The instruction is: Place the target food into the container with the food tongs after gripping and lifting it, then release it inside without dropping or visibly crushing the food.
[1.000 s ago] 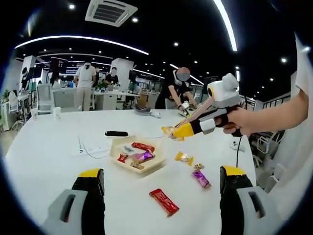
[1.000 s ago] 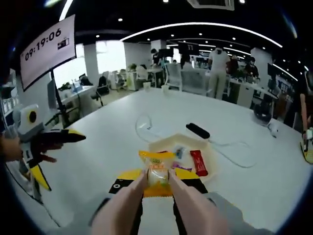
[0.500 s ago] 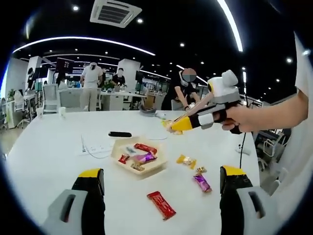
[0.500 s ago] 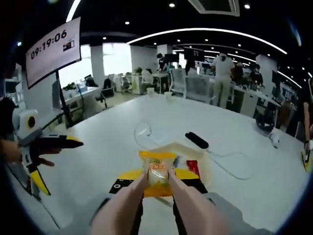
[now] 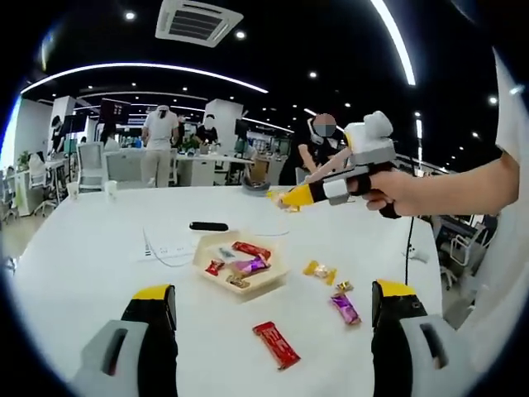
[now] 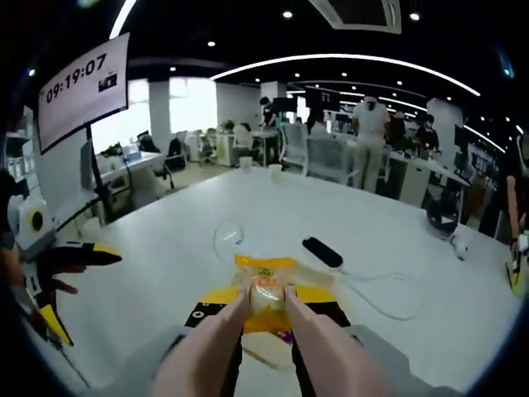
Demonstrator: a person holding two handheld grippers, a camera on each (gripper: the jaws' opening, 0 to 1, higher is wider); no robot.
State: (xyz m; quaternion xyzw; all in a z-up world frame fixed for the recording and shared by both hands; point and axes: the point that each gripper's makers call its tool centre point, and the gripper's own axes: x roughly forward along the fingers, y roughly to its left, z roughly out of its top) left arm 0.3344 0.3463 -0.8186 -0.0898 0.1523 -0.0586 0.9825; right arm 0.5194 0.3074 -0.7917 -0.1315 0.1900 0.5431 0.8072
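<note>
The right gripper [image 6: 267, 304] is clenched on a yellow snack packet [image 6: 265, 291], lifted above the desk [image 5: 99, 256]. Left gripper [image 5: 273, 318]: released. Remaining: lower and release it into the tray [image 5: 245, 273], at 6 o'clock below.

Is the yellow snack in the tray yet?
Not yet. The right gripper holds the yellow wrapped snack in the air above the cream hexagonal tray.
</note>
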